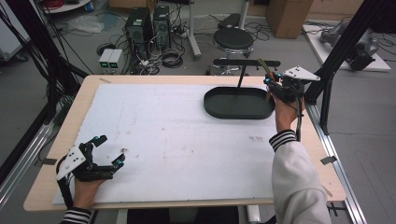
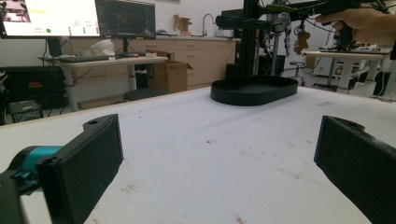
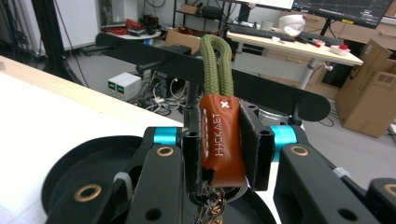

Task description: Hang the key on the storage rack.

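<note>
Gripping a key fob (image 3: 223, 140), the right gripper (image 1: 272, 80) sits at about 2 o'clock on the table (image 1: 65, 135), raised just past the right end of the black oval tray (image 1: 218, 108). In the right gripper view the jaws are pressed against both sides of the fob's brown leather sleeve, stamped with pale lettering; an olive cord loop (image 3: 217, 65) stands up out of the sleeve toward 12 o'clock, and a metal ring with what may be keys (image 3: 212, 205) hangs below, too dark and cropped to be sure. Behind the loop runs a black horizontal bar (image 3: 280, 95) on a post rising from the tray. Loop and bar look close; touching or apart cannot be told. Left gripper (image 1: 108, 151) rests at about 8 o'clock, low on the white table cover (image 1: 187, 140), jaws spread wide with nothing between them. In the left gripper view its two black pads (image 2: 88, 163) frame bare white surface, the tray far off at 12 o'clock, the other hand (image 2: 364, 21) up at 1 o'clock holding its gripper beside the bar. White sleeve with striped cuff (image 1: 283, 138) on the right forearm.
</note>
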### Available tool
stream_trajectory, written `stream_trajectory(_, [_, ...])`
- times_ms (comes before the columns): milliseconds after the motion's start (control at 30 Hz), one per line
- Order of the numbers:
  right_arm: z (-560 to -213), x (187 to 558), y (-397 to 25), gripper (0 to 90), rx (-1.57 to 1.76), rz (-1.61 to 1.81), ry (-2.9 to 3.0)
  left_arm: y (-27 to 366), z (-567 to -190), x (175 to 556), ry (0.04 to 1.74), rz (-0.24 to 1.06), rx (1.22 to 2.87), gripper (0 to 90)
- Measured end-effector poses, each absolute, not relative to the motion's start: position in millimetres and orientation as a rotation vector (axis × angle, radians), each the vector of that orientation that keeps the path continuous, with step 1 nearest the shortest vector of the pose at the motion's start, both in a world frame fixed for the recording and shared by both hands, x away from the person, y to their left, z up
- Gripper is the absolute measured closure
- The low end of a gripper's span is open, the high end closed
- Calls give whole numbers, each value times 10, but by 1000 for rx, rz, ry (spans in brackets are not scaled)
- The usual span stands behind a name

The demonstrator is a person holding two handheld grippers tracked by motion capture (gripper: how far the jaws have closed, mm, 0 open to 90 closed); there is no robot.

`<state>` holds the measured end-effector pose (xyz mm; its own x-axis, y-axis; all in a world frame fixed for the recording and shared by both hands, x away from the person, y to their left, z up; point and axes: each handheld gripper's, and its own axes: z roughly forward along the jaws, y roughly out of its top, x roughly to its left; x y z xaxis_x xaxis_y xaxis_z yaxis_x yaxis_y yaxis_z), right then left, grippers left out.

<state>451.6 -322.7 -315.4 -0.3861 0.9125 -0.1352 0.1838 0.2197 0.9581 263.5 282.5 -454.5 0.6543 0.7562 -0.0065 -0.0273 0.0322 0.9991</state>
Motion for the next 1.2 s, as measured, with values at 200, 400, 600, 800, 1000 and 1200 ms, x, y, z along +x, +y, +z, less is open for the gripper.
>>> stream_trajectory(200, [-3218,4588,-3212,727,1044,1186,1743,2828,-4545,2635,657,674,1423,17])
stream_trajectory(400, [-3270,4640,-3142,727,1046,1154,1758,2829,-4546,2633,659,672,1416,17])
stream_trajectory(600, [-3310,4674,-3109,727,1056,1131,1785,2831,-4546,2632,658,670,1416,17])
stream_trajectory(800, [-3335,4697,-3108,727,1068,1114,1790,2832,-4547,2634,658,669,1413,17])
stream_trajectory(1000, [-3369,4723,-3095,728,1095,1106,1803,2833,-4547,2632,657,669,1412,17])
stream_trajectory(1200, [-3420,4765,-3073,728,1121,1108,1822,2833,-4548,2632,660,668,1412,17])
